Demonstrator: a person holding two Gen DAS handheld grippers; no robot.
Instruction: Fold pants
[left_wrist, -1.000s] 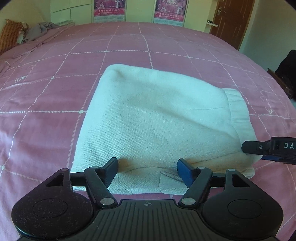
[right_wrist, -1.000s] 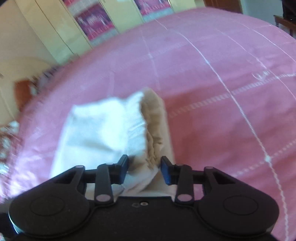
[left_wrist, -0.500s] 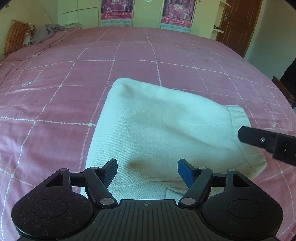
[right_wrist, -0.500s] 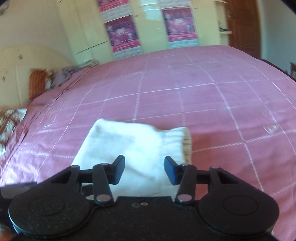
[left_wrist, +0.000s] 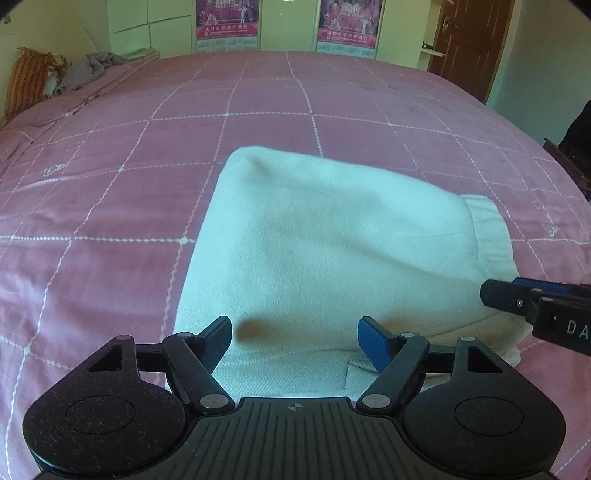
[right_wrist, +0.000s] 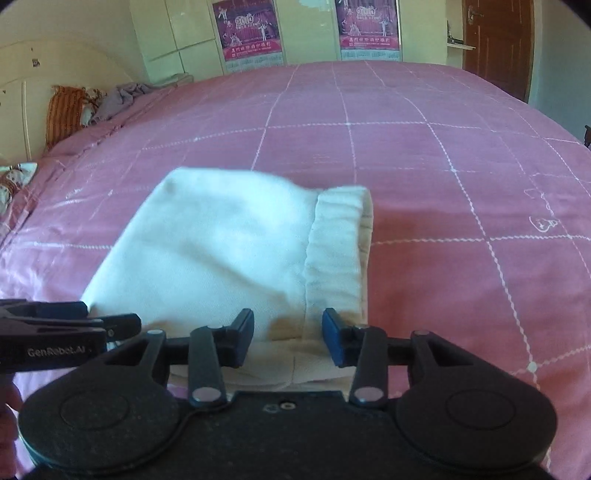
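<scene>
The white pants lie folded into a compact stack on the pink bedspread, with the ribbed waistband at their right end. My left gripper hovers over the near edge of the stack. Its jaws are opening and nothing is gripped between them. My right gripper hangs over the near right corner beside the waistband, open, with its pads clear of the pants. Each gripper shows in the other's view, the right gripper at the right edge and the left gripper at the left edge.
The bedspread stretches wide around the pants on all sides. A striped orange pillow and a crumpled grey cloth lie at the far left. A brown door and wardrobe doors with posters stand behind the bed. Something dark stands at the right.
The right gripper has rolled from a tilt to level and drawn back off the waistband end that lay between its fingers. The pants lie flat. The left gripper has hardly moved.
</scene>
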